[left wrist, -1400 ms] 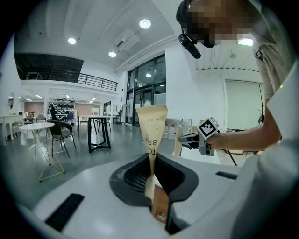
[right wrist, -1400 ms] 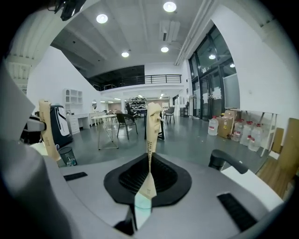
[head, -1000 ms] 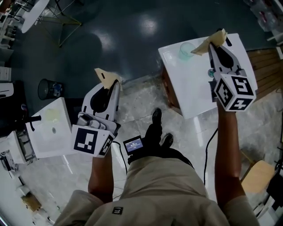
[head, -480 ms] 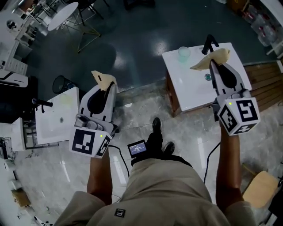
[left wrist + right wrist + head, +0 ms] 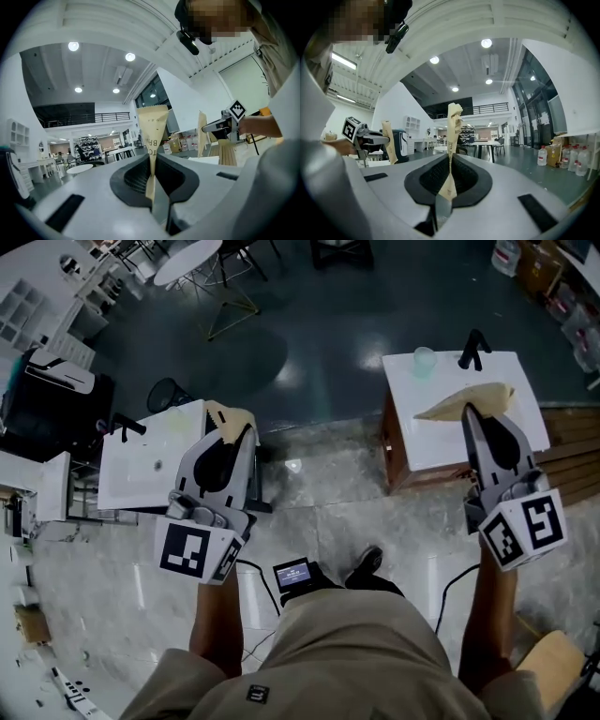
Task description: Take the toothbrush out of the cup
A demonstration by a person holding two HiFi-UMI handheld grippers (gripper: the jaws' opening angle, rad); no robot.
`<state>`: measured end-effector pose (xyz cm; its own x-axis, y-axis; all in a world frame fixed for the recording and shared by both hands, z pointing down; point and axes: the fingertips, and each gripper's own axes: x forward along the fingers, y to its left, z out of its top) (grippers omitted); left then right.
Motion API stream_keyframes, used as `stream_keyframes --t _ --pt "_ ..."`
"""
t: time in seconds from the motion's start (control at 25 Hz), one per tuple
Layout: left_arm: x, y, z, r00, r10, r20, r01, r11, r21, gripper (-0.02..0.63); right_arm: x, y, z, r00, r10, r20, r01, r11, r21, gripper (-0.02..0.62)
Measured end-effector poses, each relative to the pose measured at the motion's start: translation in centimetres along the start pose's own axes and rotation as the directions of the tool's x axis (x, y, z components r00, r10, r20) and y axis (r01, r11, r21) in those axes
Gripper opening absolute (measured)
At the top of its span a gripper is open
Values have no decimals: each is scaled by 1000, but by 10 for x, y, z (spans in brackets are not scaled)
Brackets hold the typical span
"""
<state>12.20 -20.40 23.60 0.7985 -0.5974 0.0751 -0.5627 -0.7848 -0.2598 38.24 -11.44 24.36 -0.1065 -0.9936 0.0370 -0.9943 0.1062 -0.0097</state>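
White square surface (image 5: pixel 433 442): the right gripper (image 5: pixel 466 411) has drawn back from the translucent green cup (image 5: pixel 424 360) and now hangs well short of it. The left gripper (image 5: pixel 246 432) is far to the cup's left. We judge the task not in hand. The right fingers (image 5: pixel 466 180) are pressed together on a tan paper strip (image 5: pixel 480 396), and the left fingers (image 5: pixel 135 180) likewise on a tan paper scrap (image 5: pixel 225 416), so neither is free. The cup stands upright, mouth up. We cannot make out a toothbrush in or beside the cup, so its axis is undetermined.
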Motion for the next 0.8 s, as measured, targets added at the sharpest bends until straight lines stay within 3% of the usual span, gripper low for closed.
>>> stream_keyframes --t 0.44,0.64,0.8 --pt "-170 32 -26 995 103 -1 -103 994 -46 31 -47 148 -25 992 118 -53 -116 992 46 17" --pt "-269 38 -39 994 111 -7 -111 991 -71 31 -83 235 -19 987 150 -61 -149 989 23 17" --pt "-314 36 -45 994 105 -30 -108 990 -88 31 -103 272 -15 984 157 -78 -157 988 4 12"
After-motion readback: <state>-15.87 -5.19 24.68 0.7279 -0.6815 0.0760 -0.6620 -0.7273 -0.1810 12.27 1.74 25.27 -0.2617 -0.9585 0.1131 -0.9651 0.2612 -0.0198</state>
